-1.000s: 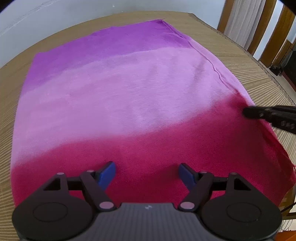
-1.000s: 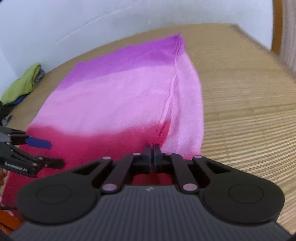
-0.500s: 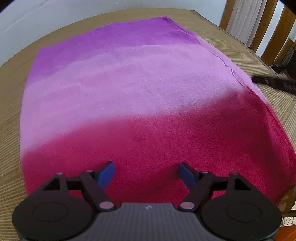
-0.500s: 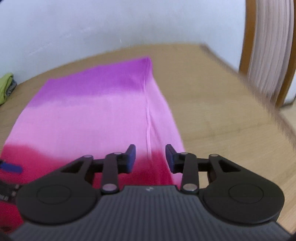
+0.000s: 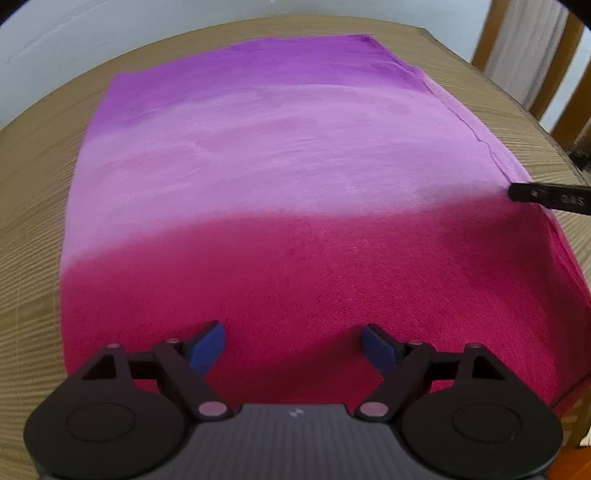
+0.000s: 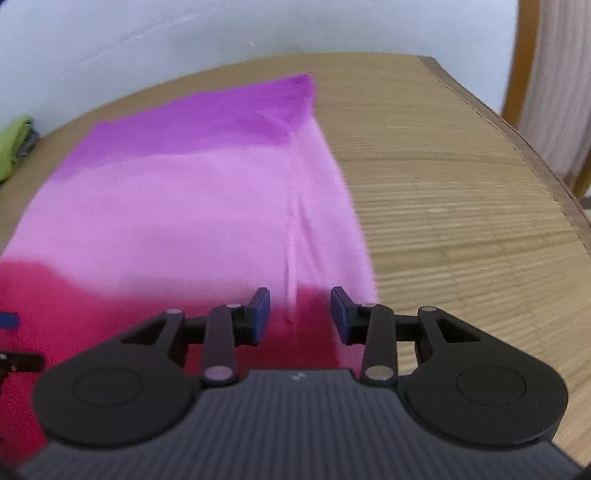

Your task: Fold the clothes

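From where I sit this reads as a room in a home. I see a tan woven-reed mat (image 6: pixel 461 206) covering a rounded surface that runs up to a plain white wall (image 6: pixel 147 40). Beyond the mat's far right edge stand orange-brown wooden posts (image 5: pixel 484 33) with pale pleated curtains (image 6: pixel 554 92) between them. A crumpled yellow-green garment (image 6: pixel 13 144) lies at the far left edge.

I can only make out blurred white lettering on the right gripper (image 5: pixel 546 197) finger, too smeared to read reliably.
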A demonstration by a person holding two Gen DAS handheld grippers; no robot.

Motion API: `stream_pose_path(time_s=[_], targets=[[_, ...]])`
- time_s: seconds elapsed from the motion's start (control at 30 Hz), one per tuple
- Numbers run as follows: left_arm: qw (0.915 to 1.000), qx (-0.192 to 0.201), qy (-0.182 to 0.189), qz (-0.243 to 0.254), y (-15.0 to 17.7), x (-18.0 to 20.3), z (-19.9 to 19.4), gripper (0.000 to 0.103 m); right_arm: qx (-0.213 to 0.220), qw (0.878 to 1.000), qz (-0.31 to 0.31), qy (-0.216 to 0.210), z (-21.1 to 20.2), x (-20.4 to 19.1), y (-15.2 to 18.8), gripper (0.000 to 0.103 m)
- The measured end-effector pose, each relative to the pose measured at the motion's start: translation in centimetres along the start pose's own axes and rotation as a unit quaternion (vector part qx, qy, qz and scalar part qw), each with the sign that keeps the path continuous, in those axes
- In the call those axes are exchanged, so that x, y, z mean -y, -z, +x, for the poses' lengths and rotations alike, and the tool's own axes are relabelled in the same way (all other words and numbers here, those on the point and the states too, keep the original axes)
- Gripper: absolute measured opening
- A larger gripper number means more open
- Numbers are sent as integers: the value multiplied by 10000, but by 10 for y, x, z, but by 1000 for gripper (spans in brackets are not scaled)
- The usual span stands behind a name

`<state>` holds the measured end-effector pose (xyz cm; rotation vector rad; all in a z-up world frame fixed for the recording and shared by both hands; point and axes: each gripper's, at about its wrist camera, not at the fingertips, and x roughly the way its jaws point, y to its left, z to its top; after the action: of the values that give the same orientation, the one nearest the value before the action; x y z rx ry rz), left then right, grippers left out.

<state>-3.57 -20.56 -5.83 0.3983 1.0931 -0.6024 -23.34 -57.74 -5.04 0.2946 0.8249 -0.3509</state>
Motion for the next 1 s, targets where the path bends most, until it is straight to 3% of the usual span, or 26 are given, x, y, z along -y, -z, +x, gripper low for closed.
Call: stream_pose_path(time_s=[0.17,0.37,0.5,0.63,0.83,1.0], targets=[[9996,8,-223,-197,3,7,-3,83,90,9988,320,-350,-6,-1,13,39],[9994,140,-304,-40,20,7,-24,82,192,9991,86,-361,-29,-19,29,39],[9993,243,-279,65,39,0,-35,82,381,9986,280,-223,-51,-28,47,39],[9989,264,-386,42,75,-22,-51,82,460,9975,519,-132,-71,-36,73,39],[9969,157,-667,-388,129,-70,-66,82,483,9956,797,115,-96,-48,112,39],[9947,131,-698,-740,151,-98,-73,83,503,9929,1028,321,-117,-58,145,39]])
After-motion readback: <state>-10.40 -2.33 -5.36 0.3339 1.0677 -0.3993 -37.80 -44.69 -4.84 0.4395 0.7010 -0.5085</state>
